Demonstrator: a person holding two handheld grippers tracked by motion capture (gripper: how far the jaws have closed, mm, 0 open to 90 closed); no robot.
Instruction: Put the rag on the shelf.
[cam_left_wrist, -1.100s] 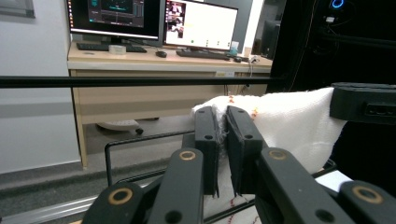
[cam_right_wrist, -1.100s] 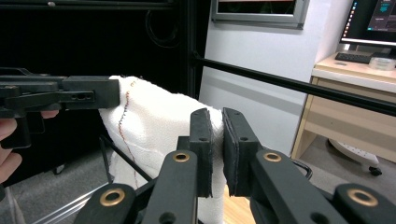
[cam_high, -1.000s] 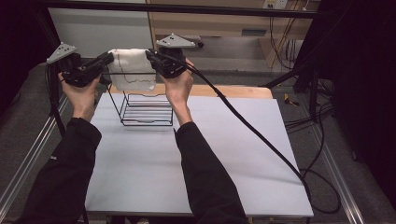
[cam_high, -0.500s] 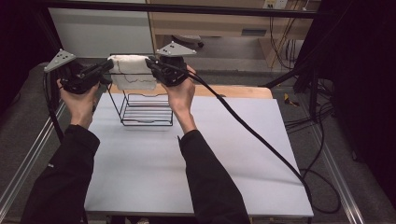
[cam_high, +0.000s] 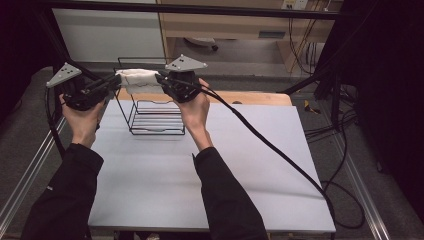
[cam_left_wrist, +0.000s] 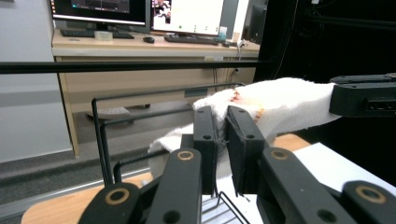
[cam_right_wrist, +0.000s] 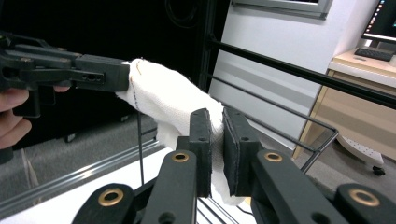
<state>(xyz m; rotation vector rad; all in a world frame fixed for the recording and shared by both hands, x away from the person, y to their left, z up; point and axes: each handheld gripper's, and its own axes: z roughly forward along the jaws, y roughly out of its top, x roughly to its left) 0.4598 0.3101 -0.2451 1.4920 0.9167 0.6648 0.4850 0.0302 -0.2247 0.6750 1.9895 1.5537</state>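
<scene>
- My left tool (cam_high: 116, 82) is clamped on one end of the white cloth (cam_high: 138, 80); in the left gripper view its pads sit nearly together with a fold of fabric pinched between them.
- My right tool (cam_high: 161, 80) grips the opposite end the same way, jaws almost closed on the cloth (cam_right_wrist: 173, 100).
- The cloth hangs stretched between both tools, level with the top rails of the black wire rack (cam_high: 155, 117).
- The rack stands near the desk's (cam_high: 240, 165) far left corner, close to the far edge.
</scene>
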